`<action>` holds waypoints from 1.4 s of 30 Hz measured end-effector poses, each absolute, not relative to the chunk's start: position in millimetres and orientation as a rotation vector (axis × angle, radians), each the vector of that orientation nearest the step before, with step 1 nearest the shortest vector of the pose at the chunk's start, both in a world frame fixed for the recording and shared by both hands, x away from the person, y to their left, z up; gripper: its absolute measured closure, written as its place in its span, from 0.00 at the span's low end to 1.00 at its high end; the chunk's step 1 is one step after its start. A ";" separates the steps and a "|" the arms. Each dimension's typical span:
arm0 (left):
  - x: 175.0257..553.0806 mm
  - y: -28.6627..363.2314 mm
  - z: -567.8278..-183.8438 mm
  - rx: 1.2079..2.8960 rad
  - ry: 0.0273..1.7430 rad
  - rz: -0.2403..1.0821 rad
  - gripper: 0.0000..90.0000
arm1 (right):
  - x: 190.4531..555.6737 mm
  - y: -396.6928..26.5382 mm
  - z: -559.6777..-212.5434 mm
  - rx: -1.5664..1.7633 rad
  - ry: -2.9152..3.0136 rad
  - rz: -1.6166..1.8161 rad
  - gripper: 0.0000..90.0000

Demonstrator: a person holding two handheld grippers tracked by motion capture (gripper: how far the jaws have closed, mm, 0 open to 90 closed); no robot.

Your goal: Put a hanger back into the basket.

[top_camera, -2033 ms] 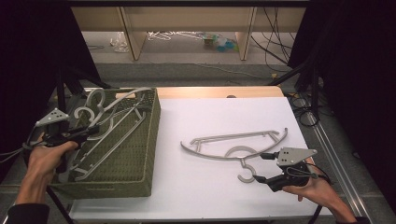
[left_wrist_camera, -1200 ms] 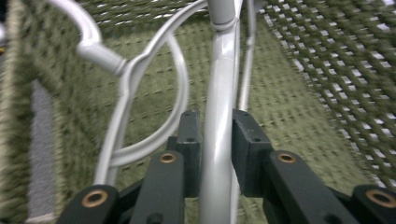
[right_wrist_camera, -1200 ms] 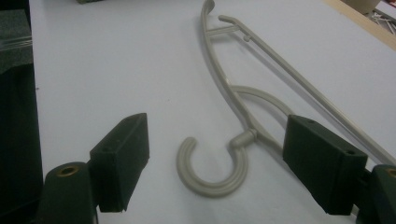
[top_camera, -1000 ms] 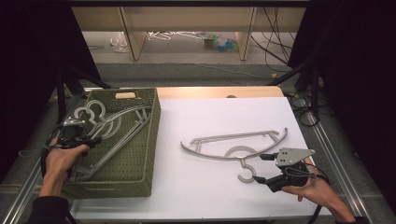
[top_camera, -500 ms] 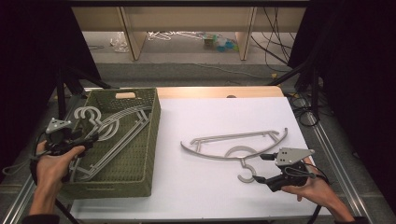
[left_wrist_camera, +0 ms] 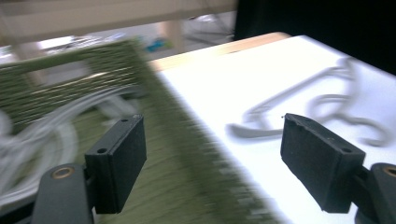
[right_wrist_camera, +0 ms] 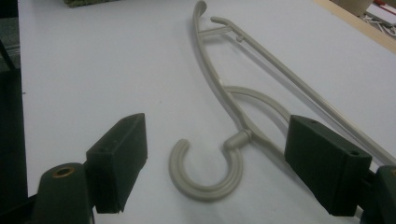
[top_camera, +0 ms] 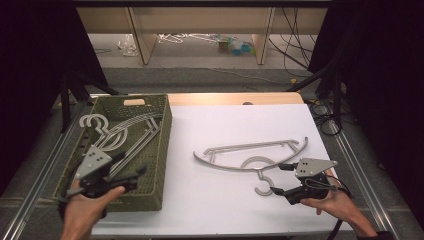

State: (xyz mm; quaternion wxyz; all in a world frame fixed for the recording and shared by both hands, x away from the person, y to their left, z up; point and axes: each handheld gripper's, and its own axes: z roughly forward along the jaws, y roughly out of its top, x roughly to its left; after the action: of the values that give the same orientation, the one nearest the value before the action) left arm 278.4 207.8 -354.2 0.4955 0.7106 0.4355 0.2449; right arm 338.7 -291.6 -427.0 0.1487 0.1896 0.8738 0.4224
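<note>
Hangers in a green basket at the left, one more loose on the white table.

Farthest left, the basket (top_camera: 162, 150) holds a few pale hangers (top_camera: 127, 131) lying flat, hooks toward its far left corner. The left gripper (top_camera: 132, 176) is held over the basket's near end, jaws wide apart and empty; its own view is blurred, with the basket rim running between the jaws. Toward the right, a single hanger (top_camera: 250, 157) lies flat on the table (top_camera: 210, 200), hook pointing to the near edge. The right gripper (top_camera: 279, 179) sits low just beside that hook (right_wrist_camera: 208, 175), jaws spread on either side, not touching it.
</note>
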 end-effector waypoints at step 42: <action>255.6 98.0 -445.6 1.815 0.724 0.451 0.18 | 377.4 -308.5 -443.9 0.627 2.489 1.133 0.19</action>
State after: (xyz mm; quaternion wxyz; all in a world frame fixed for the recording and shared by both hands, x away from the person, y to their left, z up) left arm 255.6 98.0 -445.6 0.5380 0.7628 0.3045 0.1897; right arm 377.4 -308.5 -443.9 0.1672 0.2203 0.8747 0.3980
